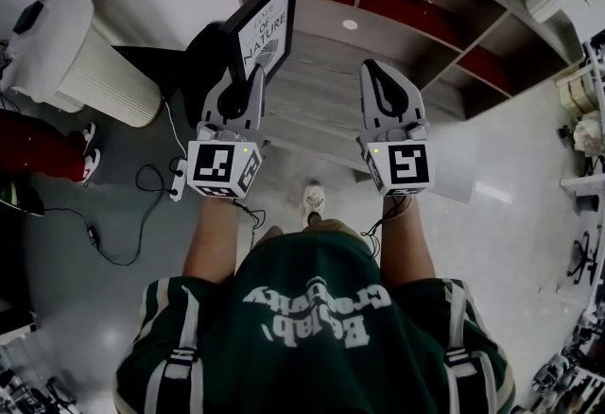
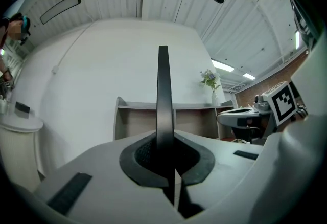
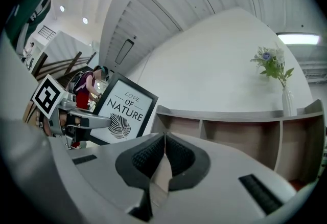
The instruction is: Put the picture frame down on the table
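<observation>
1. The frame (image 1: pixel 267 23) is up in the air in front of the person, upright and clear of any surface. It is above and just short of the shelf unit (image 3: pixel 240 114).
2. The left gripper (image 1: pixel 248 74) is clenched on it. In the left gripper view the frame (image 2: pixel 163 95) stands edge-on as a thin black bar, with the ribbed pads pinching its lower part.
3. The right gripper (image 3: pixel 163 141) has its jaws pressed together with nothing between them. It is level with the left one and well apart from the frame.
4. The frame looks stiff and flat: a narrow, smooth black moulding round a white print with lettering and a leaf.
5. I'd judge it light, but tall for a one-sided pinch, so it could lever or twist in the pads.
6. The moulding looks slick. I can't tell whether the front is glazed, so treat it as fragile and set it down softly.
7. The moulding is the place to hold, never the face. The free gripper could steady the opposite edge.
8. The shelf unit is pale wood with a thin flat top and open compartments, and a vase (image 3: pixel 286 100) of flowers stands at its far end.
</observation>
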